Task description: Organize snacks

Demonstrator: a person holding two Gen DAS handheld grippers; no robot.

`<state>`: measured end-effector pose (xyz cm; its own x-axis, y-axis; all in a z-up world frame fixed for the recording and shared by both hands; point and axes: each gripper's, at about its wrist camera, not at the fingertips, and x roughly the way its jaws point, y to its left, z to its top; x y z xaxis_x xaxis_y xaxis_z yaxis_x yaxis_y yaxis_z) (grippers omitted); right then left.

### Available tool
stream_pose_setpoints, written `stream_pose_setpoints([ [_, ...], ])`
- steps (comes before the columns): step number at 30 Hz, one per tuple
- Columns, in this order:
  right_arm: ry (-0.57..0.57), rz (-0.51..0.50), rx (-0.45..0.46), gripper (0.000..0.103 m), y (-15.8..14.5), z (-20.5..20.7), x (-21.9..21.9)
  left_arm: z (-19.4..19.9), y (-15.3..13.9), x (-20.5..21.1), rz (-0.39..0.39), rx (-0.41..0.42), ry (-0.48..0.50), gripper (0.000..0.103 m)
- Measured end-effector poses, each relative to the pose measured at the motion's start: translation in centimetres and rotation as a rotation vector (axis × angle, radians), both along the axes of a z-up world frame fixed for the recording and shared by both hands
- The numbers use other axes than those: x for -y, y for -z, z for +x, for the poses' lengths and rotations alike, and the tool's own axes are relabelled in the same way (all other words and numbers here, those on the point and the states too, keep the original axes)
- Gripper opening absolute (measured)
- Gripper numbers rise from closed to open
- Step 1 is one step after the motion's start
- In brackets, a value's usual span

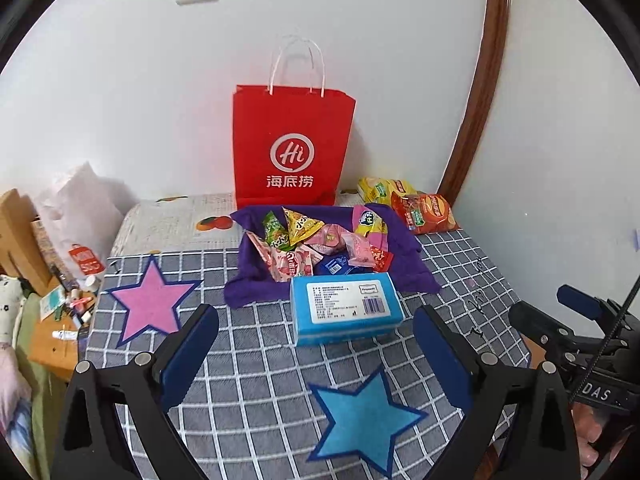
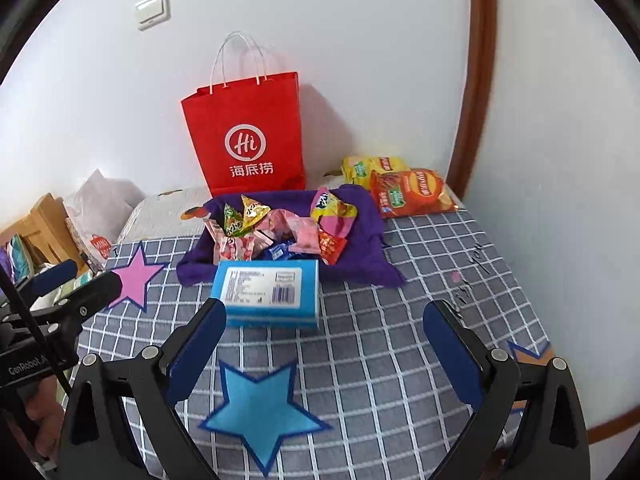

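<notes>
1. Nearest the left wrist camera, the left claw [image 1: 316, 344] is spread wide with nothing between its blue pads [image 1: 188, 352].
2. Its jaws hang above the checked cloth [image 1: 256, 384] that covers the worktop, touching none of the snacks.
3. Between the jaws at 6 o'clock lies a blue felt star [image 1: 364, 420], flat on the cloth.
4. At 12 o'clock from that star sits a blue box [image 1: 344, 308] with a white label on top, apart from both pads.
5. Just beyond the box, a purple cloth [image 1: 404, 248] holds a heap of small snack packets [image 1: 316, 244], pink, green and yellow.
6. Behind the heap at 12 o'clock a red paper bag [image 1: 292, 144] stands upright against the white wall.
7. At 2 o'clock from the heap lie a red chip bag [image 1: 428, 212] and a yellow chip bag [image 1: 380, 190], side by side near the wall.
8. A pink felt star [image 1: 150, 300] lies at 9 o'clock from the blue box.
9. In the right wrist view, the right claw [image 2: 324, 348] is likewise released and empty, over the same checked cloth.
10. The blue box lies at about 11 o'clock from the right claw, just past its left pad.
11. Each claw shows at the edge of the other's view.
</notes>
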<state>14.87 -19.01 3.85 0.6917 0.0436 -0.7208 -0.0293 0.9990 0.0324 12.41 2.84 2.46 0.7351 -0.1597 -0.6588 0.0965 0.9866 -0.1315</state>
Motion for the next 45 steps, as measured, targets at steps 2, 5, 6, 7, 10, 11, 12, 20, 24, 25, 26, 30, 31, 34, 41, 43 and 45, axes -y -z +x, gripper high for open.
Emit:
stream_pose_setpoints([
  [2,-0.006,0.007,0.006,0.098,-0.3,-1.2,0.2,-1.4,-0.4,0.0,-0.001,0.018,-0.006,0.098],
  [5,-0.008,0.006,0.015,0.098,-0.7,-3.1,0.3,-3.1,-0.8,0.1,0.012,0.036,-0.022,0.098],
  [6,-0.008,0.002,0.022,0.098,-0.8,-3.7,0.3,-3.7,-1.0,0.2,0.020,0.044,-0.027,0.098],
  [7,-0.009,0.002,0.031,0.098,-1.0,-4.4,0.3,-4.2,-1.1,0.3,0.025,0.049,-0.031,0.098],
  [10,-0.010,0.011,0.046,0.098,-1.3,-6.0,0.5,-5.8,-1.3,0.5,0.029,0.063,-0.039,0.098],
  [11,-0.012,0.013,0.050,0.098,-1.4,-6.5,0.5,-6.2,-1.3,0.5,0.025,0.063,-0.042,0.098],
  [12,-0.013,0.013,0.054,0.098,-1.5,-7.0,0.6,-6.6,-1.3,0.5,0.023,0.065,-0.045,0.098],
  [20,-0.002,0.022,0.096,0.098,-2.3,-10.3,1.1,-9.6,-2.2,0.3,0.016,0.103,-0.058,0.098],
  [24,0.000,0.028,0.112,0.098,-2.7,-11.4,1.2,-10.5,-2.8,0.8,0.022,0.123,-0.053,0.098],
  [25,0.002,0.029,0.117,0.098,-2.8,-11.6,1.3,-10.8,-2.9,0.9,0.028,0.129,-0.050,0.098],
  [26,0.003,0.029,0.123,0.098,-2.9,-11.8,1.3,-11.0,-3.0,1.1,0.035,0.136,-0.049,0.098],
  [30,0.012,0.029,0.132,0.098,-3.3,-12.3,1.4,-11.3,-3.2,1.2,0.038,0.141,-0.051,0.098],
  [31,0.014,0.031,0.133,0.098,-3.3,-12.4,1.5,-11.4,-3.3,1.3,0.039,0.142,-0.049,0.098],
  [34,0.018,0.031,0.141,0.098,-3.6,-12.6,1.6,-11.6,-3.4,1.3,0.036,0.150,-0.042,0.098],
  [41,0.025,0.029,0.143,0.098,-3.5,-12.9,1.5,-11.8,-3.5,1.3,0.030,0.152,-0.029,0.098],
  [43,0.028,0.026,0.143,0.098,-3.5,-12.9,1.5,-11.8,-3.5,1.4,0.031,0.151,-0.028,0.098],
  [45,0.028,0.029,0.146,0.098,-3.5,-13.0,1.5,-11.8,-3.4,1.4,0.029,0.152,-0.031,0.098],
])
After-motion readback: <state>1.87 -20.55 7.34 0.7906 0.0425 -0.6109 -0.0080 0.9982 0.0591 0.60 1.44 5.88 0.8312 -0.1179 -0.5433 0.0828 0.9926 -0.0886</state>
